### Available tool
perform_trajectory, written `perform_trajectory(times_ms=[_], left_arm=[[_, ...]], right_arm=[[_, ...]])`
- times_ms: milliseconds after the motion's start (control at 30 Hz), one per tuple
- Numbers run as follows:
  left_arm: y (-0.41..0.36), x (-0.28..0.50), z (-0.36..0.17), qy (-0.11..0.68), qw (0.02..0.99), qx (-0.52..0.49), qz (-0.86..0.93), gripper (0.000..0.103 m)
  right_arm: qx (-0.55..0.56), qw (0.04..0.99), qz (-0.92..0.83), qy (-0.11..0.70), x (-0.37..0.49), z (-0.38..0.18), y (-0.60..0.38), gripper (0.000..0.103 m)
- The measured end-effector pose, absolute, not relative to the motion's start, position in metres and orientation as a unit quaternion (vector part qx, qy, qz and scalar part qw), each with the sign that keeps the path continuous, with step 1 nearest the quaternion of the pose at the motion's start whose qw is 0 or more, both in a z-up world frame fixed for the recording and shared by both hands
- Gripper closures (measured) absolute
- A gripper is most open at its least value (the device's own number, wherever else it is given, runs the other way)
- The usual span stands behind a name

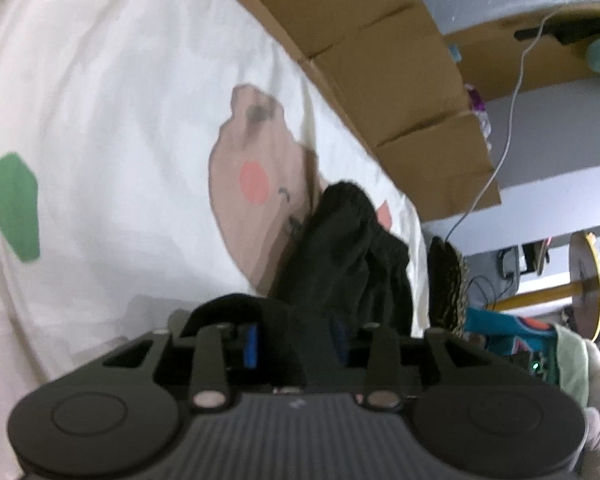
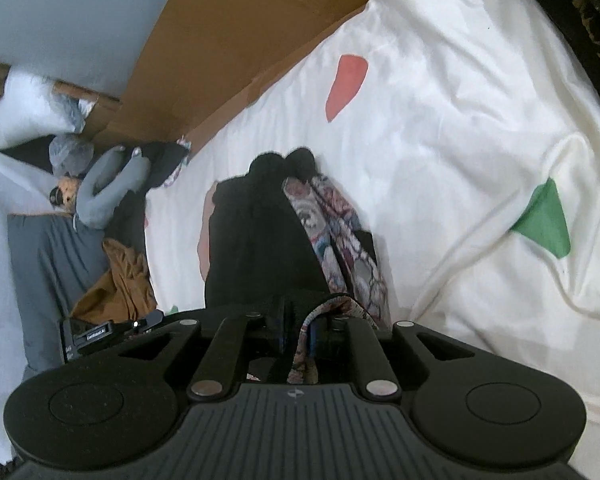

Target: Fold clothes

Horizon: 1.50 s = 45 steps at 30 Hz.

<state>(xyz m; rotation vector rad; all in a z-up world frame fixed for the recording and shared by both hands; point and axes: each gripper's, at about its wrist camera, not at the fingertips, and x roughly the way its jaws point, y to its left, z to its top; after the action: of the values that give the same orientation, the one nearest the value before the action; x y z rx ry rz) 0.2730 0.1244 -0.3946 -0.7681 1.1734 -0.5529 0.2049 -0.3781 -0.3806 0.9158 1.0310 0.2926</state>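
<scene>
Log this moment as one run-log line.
stage: fold in progress | left claw: black garment between fingers, grip unclear | right claw: black and floral fabric between fingers | surface: white printed sheet

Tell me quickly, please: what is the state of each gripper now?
Left gripper: jaws open, black garment lying between them.
Right gripper: jaws closed on the floral fabric.

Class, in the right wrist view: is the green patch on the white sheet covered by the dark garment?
No: the green patch lies bare, well apart from the dark garment.
</scene>
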Motion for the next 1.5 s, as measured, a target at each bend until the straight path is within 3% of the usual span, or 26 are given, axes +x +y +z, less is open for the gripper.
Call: perform_trajectory(times_ms=[67, 133, 200, 633, 933, 1000, 1100, 1300, 1367, 1400, 1433, 1500], left_arm=[[0.127, 0.279, -0.392, 0.526, 0.733, -0.352, -0.248, 0.065], [0.128, 0.284, -0.389, 0.522, 0.740, -0.350, -0.242, 0.061], [0.129, 0.289, -0.388, 0.517, 0.745, -0.349, -0.237, 0.061], [0.137, 0.294, -0.369, 0.487, 0.787, -0.306, -0.224, 0.061], [0.118, 0.295, -0.387, 0.515, 0.812, -0.185, -0.203, 0.063], [0.115, 0.295, -0.391, 0.513, 0.815, -0.178, -0.204, 0.063], [0.111, 0.297, -0.395, 0.511, 0.817, -0.172, -0.204, 0.063], [0.105, 0.294, -0.392, 0.502, 0.825, -0.152, -0.211, 0.071], [0.101, 0.293, -0.389, 0.496, 0.828, -0.140, -0.218, 0.079], [0.098, 0.293, -0.389, 0.494, 0.830, -0.134, -0.223, 0.094], [0.096, 0.292, -0.389, 0.494, 0.830, -0.129, -0.226, 0.101], [0.094, 0.292, -0.388, 0.491, 0.833, -0.124, -0.223, 0.102]], right_arm=[[0.430, 0.761, 0.128, 0.469, 0.207, -0.381, -0.381, 0.089], [0.438, 0.764, 0.120, 0.459, 0.208, -0.379, -0.385, 0.064], [0.446, 0.770, 0.111, 0.443, 0.208, -0.375, -0.391, 0.060], [0.409, 0.805, 0.085, 0.421, 0.203, -0.369, -0.403, 0.060], [0.307, 0.838, 0.082, 0.443, 0.217, -0.372, -0.384, 0.060], [0.293, 0.842, 0.084, 0.445, 0.220, -0.374, -0.380, 0.062], [0.288, 0.843, 0.089, 0.446, 0.225, -0.376, -0.376, 0.100], [0.254, 0.866, 0.093, 0.420, 0.220, -0.353, -0.372, 0.101], [0.240, 0.870, 0.094, 0.420, 0.222, -0.345, -0.371, 0.101], [0.235, 0.871, 0.090, 0.421, 0.224, -0.344, -0.371, 0.101], [0.233, 0.872, 0.085, 0.422, 0.227, -0.343, -0.370, 0.101], [0.228, 0.872, 0.076, 0.426, 0.231, -0.346, -0.368, 0.101]])
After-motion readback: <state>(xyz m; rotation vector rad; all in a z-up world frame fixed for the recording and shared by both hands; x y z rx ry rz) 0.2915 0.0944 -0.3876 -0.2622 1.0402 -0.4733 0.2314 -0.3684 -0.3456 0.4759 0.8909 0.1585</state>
